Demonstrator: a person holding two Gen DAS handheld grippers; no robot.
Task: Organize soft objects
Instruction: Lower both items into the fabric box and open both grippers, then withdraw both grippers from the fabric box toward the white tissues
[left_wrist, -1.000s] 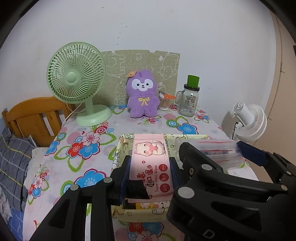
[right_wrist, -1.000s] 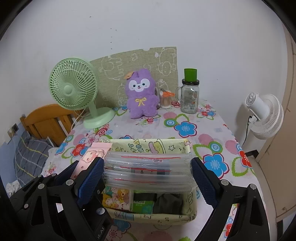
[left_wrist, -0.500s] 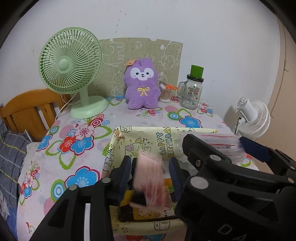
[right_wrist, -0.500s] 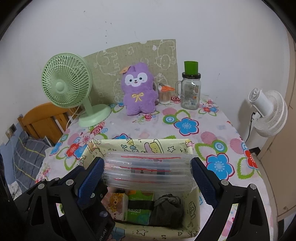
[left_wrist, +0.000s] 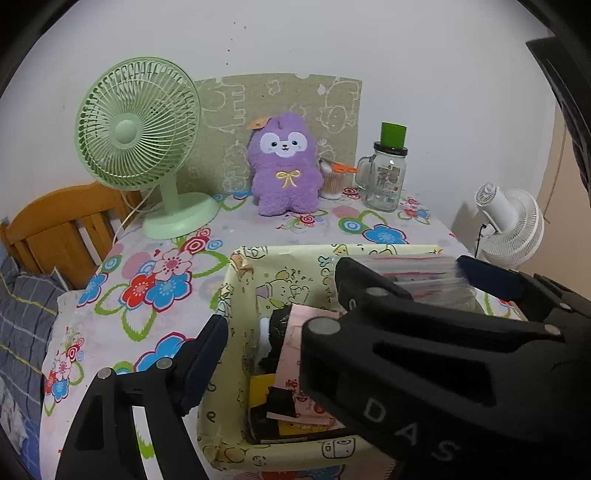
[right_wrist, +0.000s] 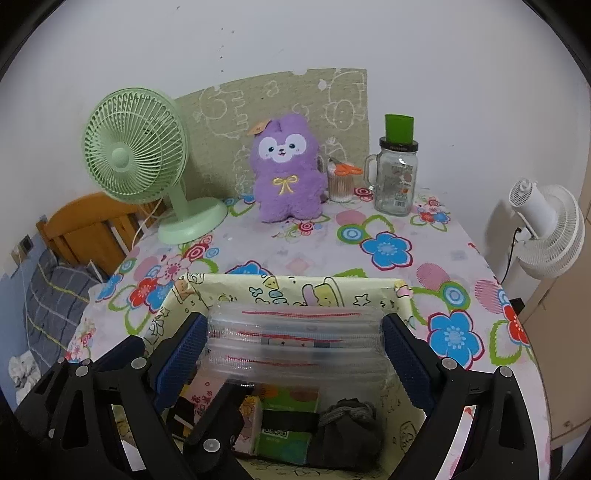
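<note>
Left gripper (left_wrist: 273, 354) open, empty, over yellow box (left_wrist: 236, 295); pink wipes pack (left_wrist: 295, 354) lying inside. Right gripper (right_wrist: 293, 345) clamped on clear zip bags (right_wrist: 295, 339) above box.

**Soft goods in and over the yellow box**

Your yellow cartoon-print box (right_wrist: 288, 291) sits open on the floral cloth. Inside it, you can see a pink wipes pack (left_wrist: 299, 354) lying tilted at the left end, partly over a black-and-yellow packet (left_wrist: 266, 402). Beside these lie a green tissue pack (right_wrist: 286, 432) in the middle and a dark grey bundled cloth (right_wrist: 345, 430) at the right end. Over the box you have a stack of clear zip bags (right_wrist: 295, 343) with red seal lines, held level and flat, its two short ends pressed between blue pads (right_wrist: 404, 363).
</note>
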